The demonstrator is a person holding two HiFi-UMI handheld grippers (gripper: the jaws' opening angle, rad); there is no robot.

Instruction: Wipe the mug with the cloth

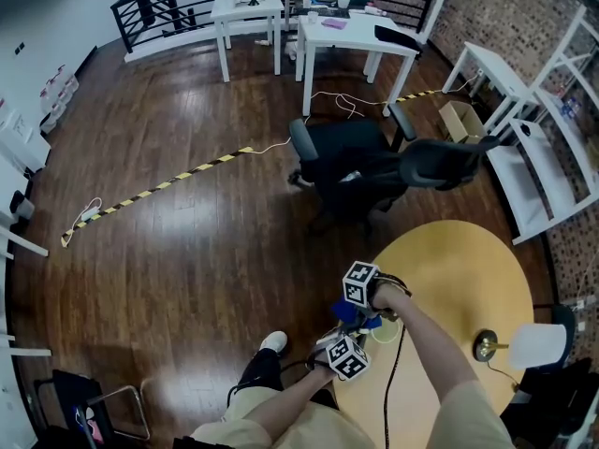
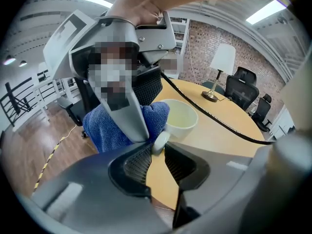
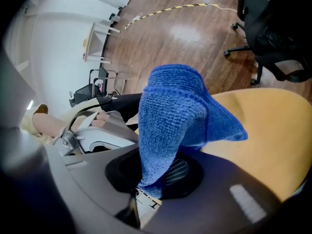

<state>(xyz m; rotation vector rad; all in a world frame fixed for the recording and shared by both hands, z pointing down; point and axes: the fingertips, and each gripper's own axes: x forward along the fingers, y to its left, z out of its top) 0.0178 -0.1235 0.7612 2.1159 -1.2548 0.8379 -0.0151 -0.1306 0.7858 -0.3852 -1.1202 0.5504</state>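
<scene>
A pale mug (image 2: 178,119) stands near the edge of the round yellow table (image 1: 468,269). My left gripper (image 2: 156,147) is shut on the mug's handle (image 2: 160,140). A blue cloth (image 3: 170,116) hangs bunched from my right gripper (image 3: 157,177), which is shut on it. In the left gripper view the cloth (image 2: 105,128) presses against the mug's left side, under the right gripper (image 2: 122,82). In the head view both grippers meet at the table's near-left edge: the left gripper (image 1: 358,342), the right gripper (image 1: 356,309), the cloth (image 1: 347,314) and the mug (image 1: 385,331) between them.
A table lamp (image 1: 518,344) with a white shade stands on the table's right side. A black cable (image 2: 214,122) trails across the tabletop. Black office chairs (image 1: 360,166) stand just beyond the table. White desks (image 1: 356,36) and yellow-black floor tape (image 1: 159,187) lie farther off.
</scene>
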